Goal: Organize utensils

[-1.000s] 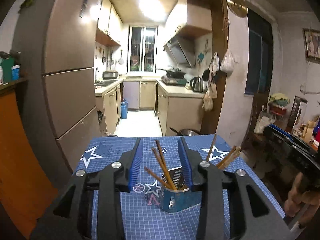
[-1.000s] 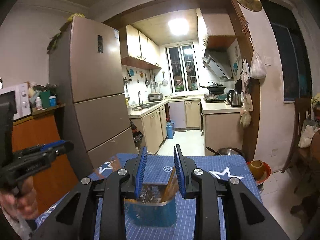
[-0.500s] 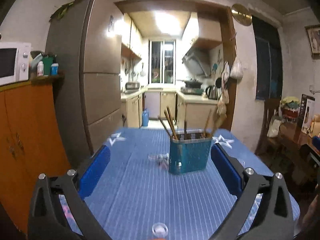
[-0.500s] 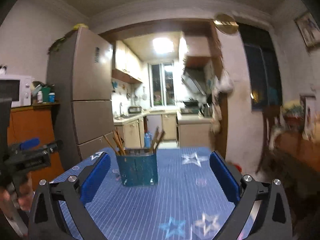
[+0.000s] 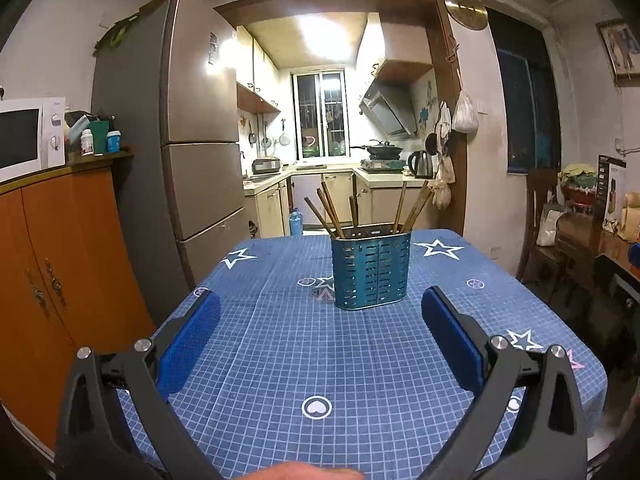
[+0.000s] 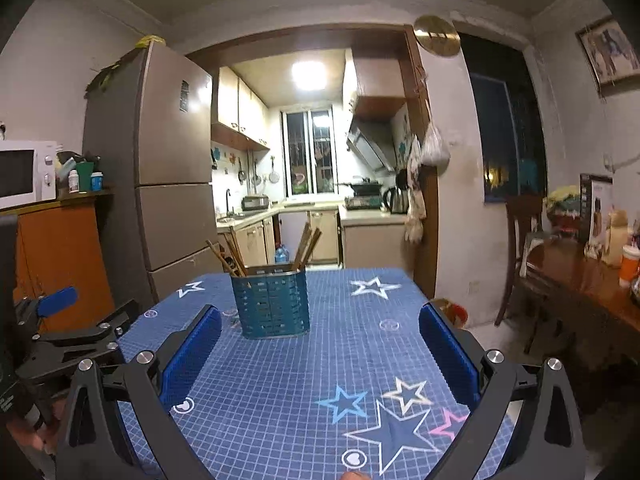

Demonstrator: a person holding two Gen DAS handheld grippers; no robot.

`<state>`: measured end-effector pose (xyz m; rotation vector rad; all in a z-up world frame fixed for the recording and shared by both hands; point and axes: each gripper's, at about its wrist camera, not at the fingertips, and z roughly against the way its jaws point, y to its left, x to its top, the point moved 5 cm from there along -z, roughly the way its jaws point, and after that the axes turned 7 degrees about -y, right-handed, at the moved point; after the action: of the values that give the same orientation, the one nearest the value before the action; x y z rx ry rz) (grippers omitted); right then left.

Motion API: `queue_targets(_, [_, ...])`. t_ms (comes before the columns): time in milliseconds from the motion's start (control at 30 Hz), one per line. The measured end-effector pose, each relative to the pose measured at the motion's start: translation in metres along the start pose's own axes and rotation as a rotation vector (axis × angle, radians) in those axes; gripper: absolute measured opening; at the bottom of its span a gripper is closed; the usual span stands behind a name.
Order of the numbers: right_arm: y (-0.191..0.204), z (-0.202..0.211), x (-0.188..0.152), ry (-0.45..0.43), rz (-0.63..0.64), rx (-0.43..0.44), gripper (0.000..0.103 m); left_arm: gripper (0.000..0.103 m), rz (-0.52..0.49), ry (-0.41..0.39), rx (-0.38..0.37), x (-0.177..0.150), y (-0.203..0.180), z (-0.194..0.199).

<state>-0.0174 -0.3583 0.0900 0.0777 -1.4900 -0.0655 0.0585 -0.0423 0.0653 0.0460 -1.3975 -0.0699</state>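
A blue perforated utensil holder [image 5: 371,268] stands upright on the blue star-patterned tablecloth [image 5: 320,352], with several brown wooden chopsticks [image 5: 330,210] leaning out of its top. My left gripper [image 5: 320,332] hovers near the table's front edge, open, nothing between its blue pads, the holder well beyond them. In the right wrist view the same holder [image 6: 271,300] with its chopsticks [image 6: 306,244] sits ahead and left of centre. My right gripper [image 6: 320,340] is open and empty too. The left gripper [image 6: 68,328] shows at that view's left edge.
An orange cabinet [image 5: 60,264] with a microwave [image 5: 28,136] stands left of the table, a tall fridge [image 5: 184,140] behind it. A wooden chair [image 6: 520,240] and a cluttered side table [image 6: 592,276] stand on the right. The kitchen doorway lies beyond the table's far edge.
Both grippers opened wide and drew back from the utensil holder toward the table's near edge. The holder now stands alone further ahead.
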Motion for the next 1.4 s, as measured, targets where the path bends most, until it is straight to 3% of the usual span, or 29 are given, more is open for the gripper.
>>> queue_targets(133, [-0.003, -0.005, -0.007, 0.031, 0.009, -0.037, 0.099, 0.097, -0.003, 0.013, 0.002, -0.004, 0.002, -0.001])
queue_targets(467, [-0.002, -0.012, -0.019, 0.072, 0.01, -0.034, 0.099, 0.097, -0.032, 0.022, 0.001, -0.01, -0.002, -0.004])
queue_targets(867, [-0.005, -0.016, -0.02, 0.075, -0.004, -0.045, 0.099, 0.097, -0.048, -0.009, 0.047, -0.013, 0.001, -0.005])
queue_targets(1400, [-0.007, -0.016, -0.026, 0.096, 0.015, -0.117, 0.099, 0.097, -0.021, 0.023, 0.035, -0.02, 0.008, -0.005])
